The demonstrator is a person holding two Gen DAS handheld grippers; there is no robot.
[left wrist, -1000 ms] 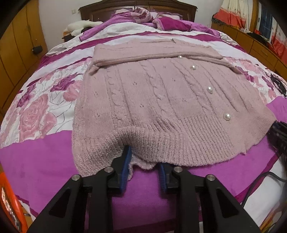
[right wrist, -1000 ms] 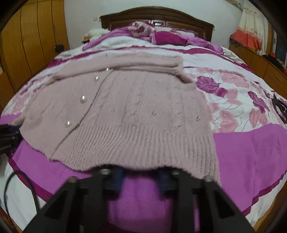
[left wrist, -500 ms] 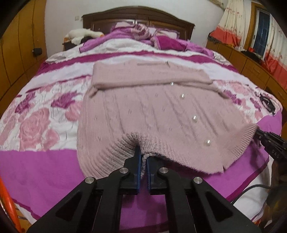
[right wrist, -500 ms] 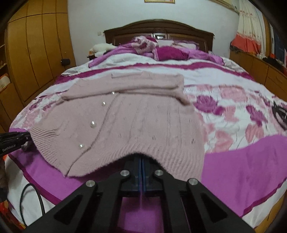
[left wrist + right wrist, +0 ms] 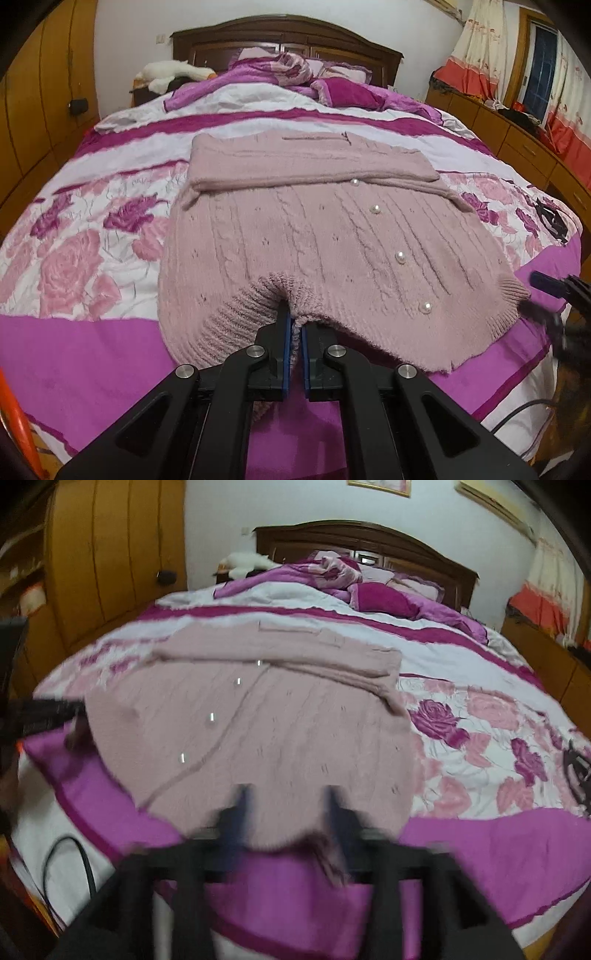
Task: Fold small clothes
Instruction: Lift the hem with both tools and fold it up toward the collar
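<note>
Pink cable-knit cardigan (image 5: 306, 236) lies flat on a bed w/ a magenta, white & rose-print cover (image 5: 70, 258), sleeves folded across its top. Four pearl buttons (image 5: 399, 257) run diagonally down its right half. Left gripper (image 5: 294, 332), black w/ blue pads, is clamped on the ribbed hem, bunching it up off the cover. Right gripper (image 5: 554, 295) sits blurred at the hem's right corner. Wooden headboard (image 5: 288, 40) at far end

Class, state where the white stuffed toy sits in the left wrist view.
The white stuffed toy lies far upper left, beside the headboard.
</note>
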